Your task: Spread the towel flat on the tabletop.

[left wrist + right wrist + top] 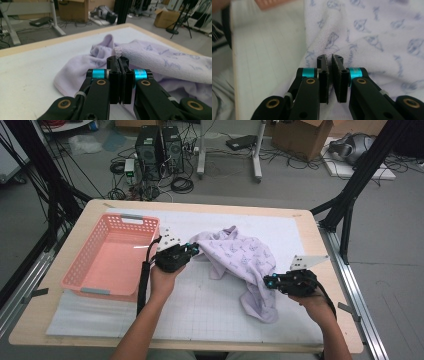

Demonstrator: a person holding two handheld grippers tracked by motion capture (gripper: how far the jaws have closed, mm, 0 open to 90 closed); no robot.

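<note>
A lavender cloth (240,255) with a small blue print lies crumpled on the white gridded mat (200,310). My left gripper (192,249) is at the cloth's left edge, shut on a pinched bit of hem that sticks up between its fingertips (118,60); the cloth (162,62) stretches off to the right behind it. My right gripper (267,281) is at the cloth's right side, low over the mat. Its jaws (330,58) stand almost together, with a fold of the cloth (374,37) caught at their tips.
An empty pink basket (132,218) stands on the left of the table, just beside my left hand. The table's wooden edge (310,235) runs close on the right. Cables, computers and boxes are on the floor beyond the table.
</note>
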